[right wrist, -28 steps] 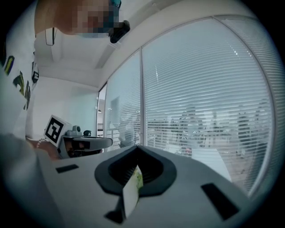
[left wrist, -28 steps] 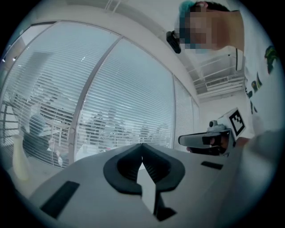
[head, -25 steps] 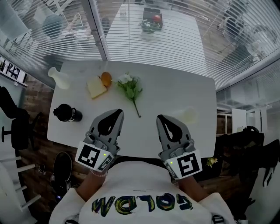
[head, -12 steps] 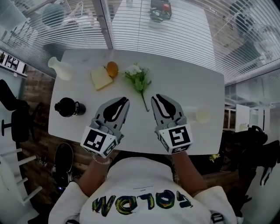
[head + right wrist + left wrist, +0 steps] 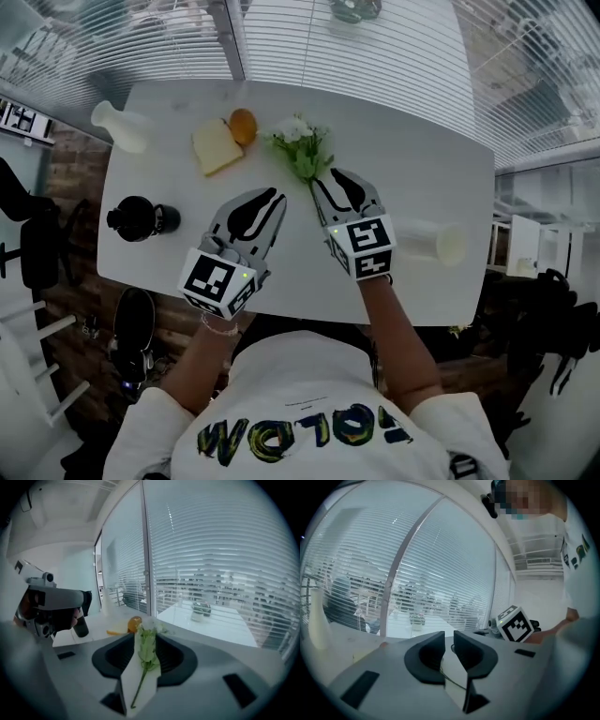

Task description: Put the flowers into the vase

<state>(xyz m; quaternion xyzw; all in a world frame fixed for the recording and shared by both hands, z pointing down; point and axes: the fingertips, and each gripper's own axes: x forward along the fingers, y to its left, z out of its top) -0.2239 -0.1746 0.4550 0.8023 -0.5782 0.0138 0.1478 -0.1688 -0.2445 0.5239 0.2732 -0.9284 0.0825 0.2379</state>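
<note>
White laminate made up the one table (image 5: 412, 178), the largest thing in the head view, set against a wall of slatted blinds; everything else lay on it.

Two grippers came next in size. The right gripper (image 5: 336, 184) sat low over the table's middle, its jaws spreading and pressing on nothing; the left gripper (image 5: 272, 199) sat just beside it at nine o'clock, its jaws also opening, with only a narrow gap and nothing in it.

One vase (image 5: 116, 126), pale and narrow-necked, was at the table's ten o'clock corner, well apart from both grippers; the gripper views suggested that it stood upright, though the head view left this unsure.

One bunch of flowers (image 5: 302, 152) lay flat on the table at twelve o'clock from the right jaws; its long axis ran roughly twelve to six, white blooms at the far end, bare stem pointing back at the person. In the right gripper view the stem ran straight down the gap between the jaws, touching neither. So the right hand was plainly the nearer, and already lined up along the stem; the grasp looked to need only a closing on it.

One black bottle (image 5: 139, 217) was at nine o'clock; one clear tumbler (image 5: 433, 242) lay on its side at three o'clock; one bread slice (image 5: 216, 148) lay between vase and flowers; one small orange thing (image 5: 243, 123) touched the slice's far corner.
</note>
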